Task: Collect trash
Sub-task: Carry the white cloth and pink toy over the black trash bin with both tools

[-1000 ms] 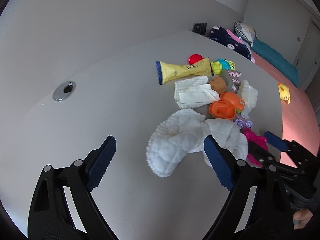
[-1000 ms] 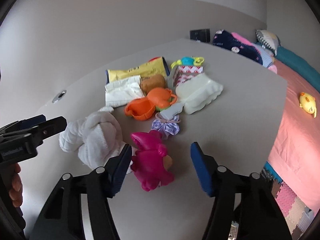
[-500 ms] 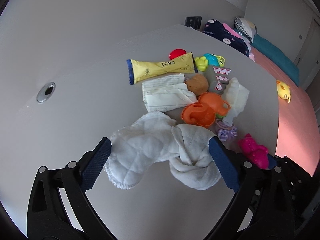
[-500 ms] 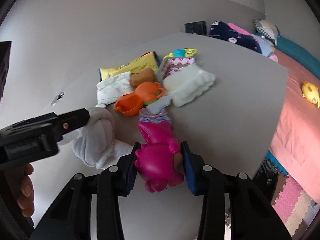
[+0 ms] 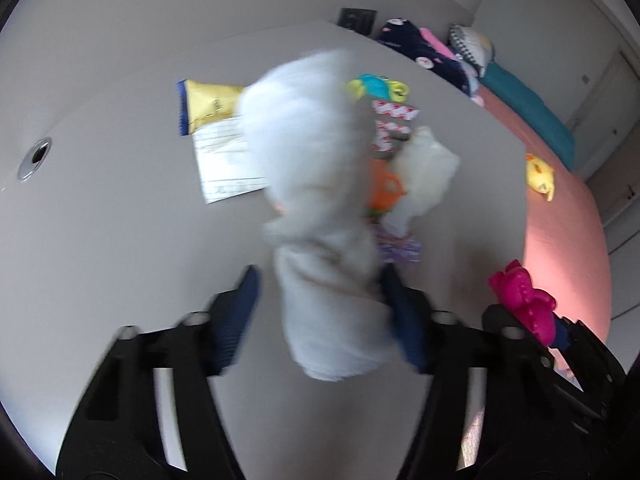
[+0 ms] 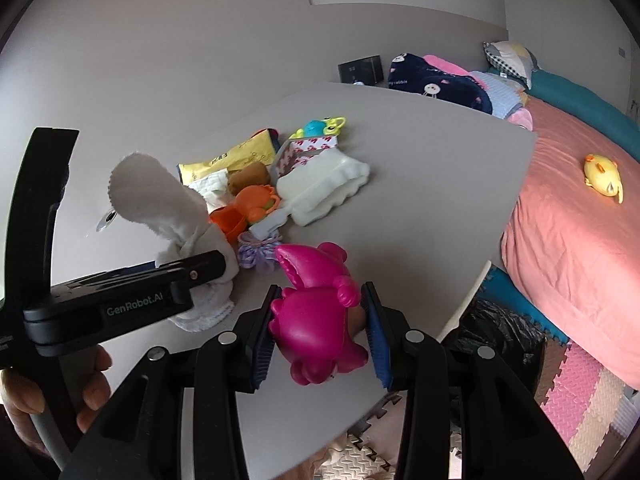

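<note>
Left tool [image 5: 320,300] closing around white cloth [image 5: 316,184], right tool [image 6: 318,320] clamping pink toy [image 6: 316,312] — above grey table [image 6: 420,184], beside pink bed [image 6: 580,240].

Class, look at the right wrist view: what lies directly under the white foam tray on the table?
The white foam tray lies on the grey table, its far edge against a red-and-white patterned box. A pale scrap pokes out at its near corner. Anything else beneath is covered.
</note>
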